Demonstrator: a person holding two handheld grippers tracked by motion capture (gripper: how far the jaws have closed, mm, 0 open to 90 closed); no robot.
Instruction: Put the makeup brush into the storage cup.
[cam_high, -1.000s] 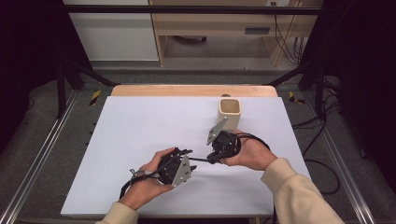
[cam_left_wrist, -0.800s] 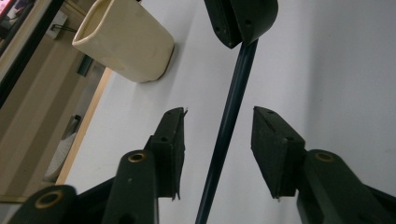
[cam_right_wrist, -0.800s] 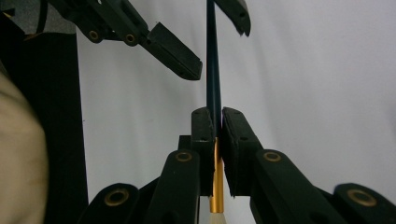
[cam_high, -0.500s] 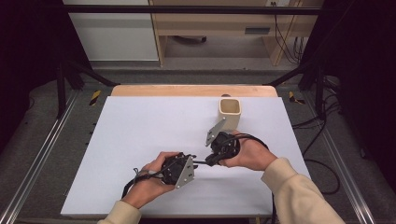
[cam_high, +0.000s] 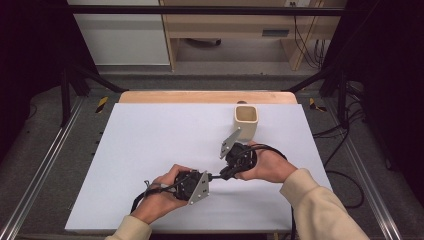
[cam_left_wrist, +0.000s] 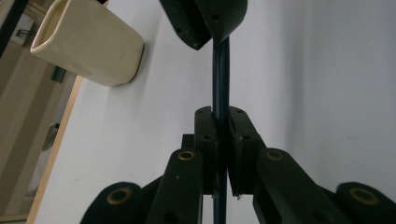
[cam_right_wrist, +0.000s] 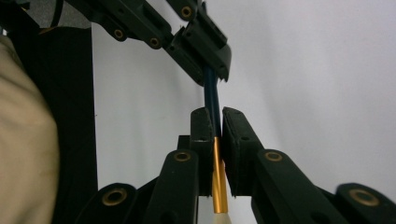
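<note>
Both tongs grip one thin stick, a dark blue shaft with a gold band and a pale tip at one end, likely a small brush (cam_right_wrist: 218, 177). The left tongs (cam_left_wrist: 220, 135) have just been closing and now clamp the dark blue shaft between their pads. The right tongs (cam_right_wrist: 215, 130) have just eased a little, yet their pads sit against the brush where the blue shaft meets the gold band, so they grip it.

In the high view, the left tongs (cam_high: 209, 176) sit near the front middle of the white table (cam_high: 150, 135), and the right tongs (cam_high: 225, 174) meet them from the right, tip to tip. The brush itself is too thin to make out there; it spans the short gap between the two. Both hands hold their tools just above the table top.

A cream cup (cam_high: 246, 121) stands upright on the far right part of the table, just beyond the right hand (cam_high: 265, 165).
</note>
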